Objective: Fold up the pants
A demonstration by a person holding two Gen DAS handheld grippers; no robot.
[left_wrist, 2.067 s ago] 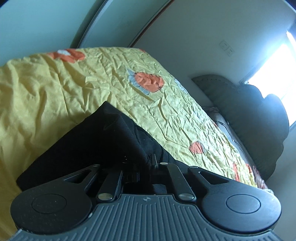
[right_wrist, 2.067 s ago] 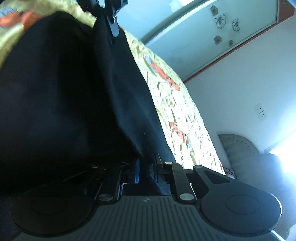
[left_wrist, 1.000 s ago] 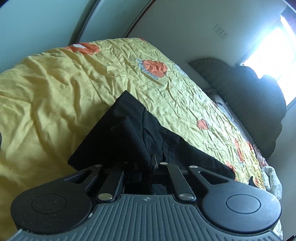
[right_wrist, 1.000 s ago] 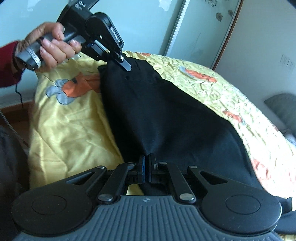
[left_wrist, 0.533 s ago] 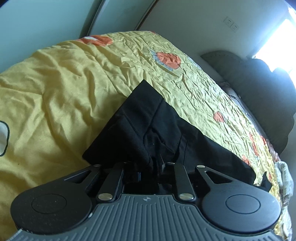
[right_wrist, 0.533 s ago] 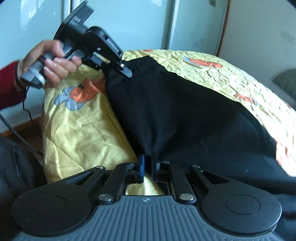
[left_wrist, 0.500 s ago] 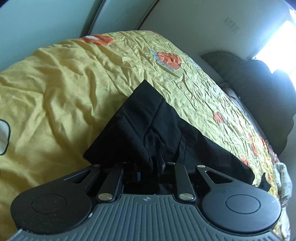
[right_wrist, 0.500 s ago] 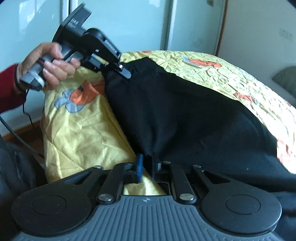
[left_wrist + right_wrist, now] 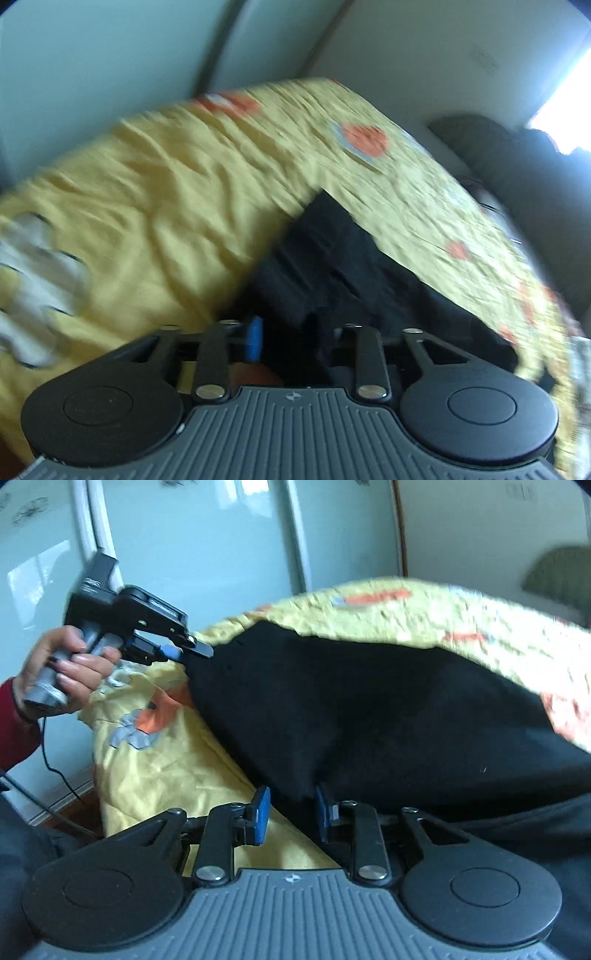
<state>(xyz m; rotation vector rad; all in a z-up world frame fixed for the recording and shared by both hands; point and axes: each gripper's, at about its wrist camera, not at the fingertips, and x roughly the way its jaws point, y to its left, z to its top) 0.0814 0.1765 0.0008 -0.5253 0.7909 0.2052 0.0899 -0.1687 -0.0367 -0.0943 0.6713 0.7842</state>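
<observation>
Right wrist view: black pants [image 9: 388, 716] spread over the bed's yellow quilt [image 9: 177, 760] (orange patches), pale wardrobe doors [image 9: 221, 535] behind — right tongs [image 9: 291, 810] parted, left tongs [image 9: 195, 651] released too.

Yellow-quilted bed [image 9: 177, 206], pale sliding wardrobe doors [image 9: 207, 535], bright window [image 9: 569, 110] — perhaps a dark headboard [image 9: 517, 166].
</observation>
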